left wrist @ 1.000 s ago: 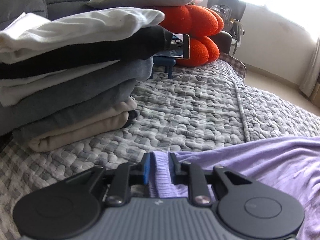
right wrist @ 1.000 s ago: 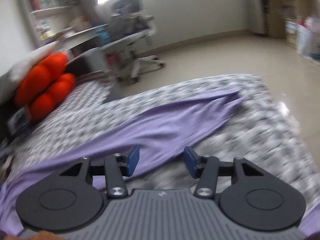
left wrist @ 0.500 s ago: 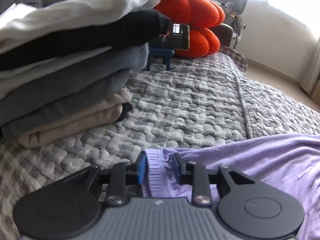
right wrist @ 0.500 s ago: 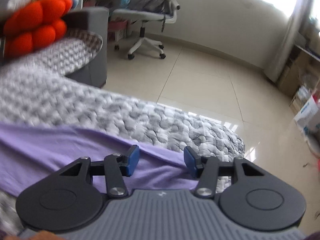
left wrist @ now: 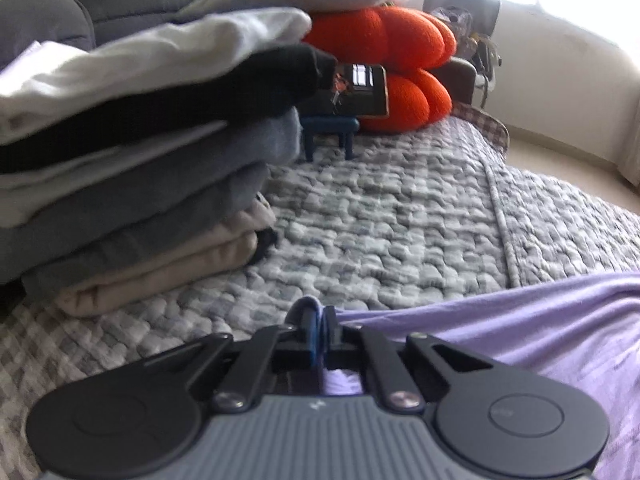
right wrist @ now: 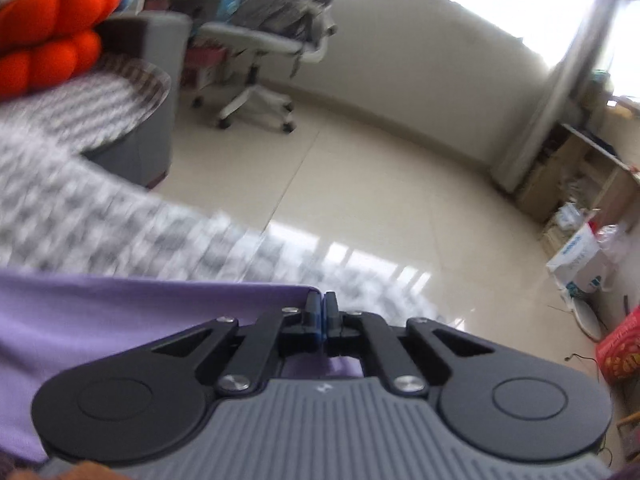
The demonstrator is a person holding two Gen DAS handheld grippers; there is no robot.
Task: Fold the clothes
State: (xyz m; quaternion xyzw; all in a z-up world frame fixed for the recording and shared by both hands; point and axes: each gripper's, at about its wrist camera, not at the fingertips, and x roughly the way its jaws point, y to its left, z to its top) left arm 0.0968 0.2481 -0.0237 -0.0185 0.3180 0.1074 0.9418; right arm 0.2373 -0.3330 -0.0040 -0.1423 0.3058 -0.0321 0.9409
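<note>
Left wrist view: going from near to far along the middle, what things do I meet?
Left tool → purple garment → quilt → blue stand → phone → orange cushion

Open quilt [left wrist: 400, 232] ahead of the left gripper [left wrist: 318, 326], a clear run to the far edge. On its left the stack of folded clothes [left wrist: 140, 152] walls that side off. At the back edge the phone stand [left wrist: 352, 96] and orange cushions [left wrist: 384, 60] block. Past the quilt's near corner [right wrist: 248, 248], bare floor [right wrist: 380, 184]; office chair [right wrist: 264, 64] well off.
</note>
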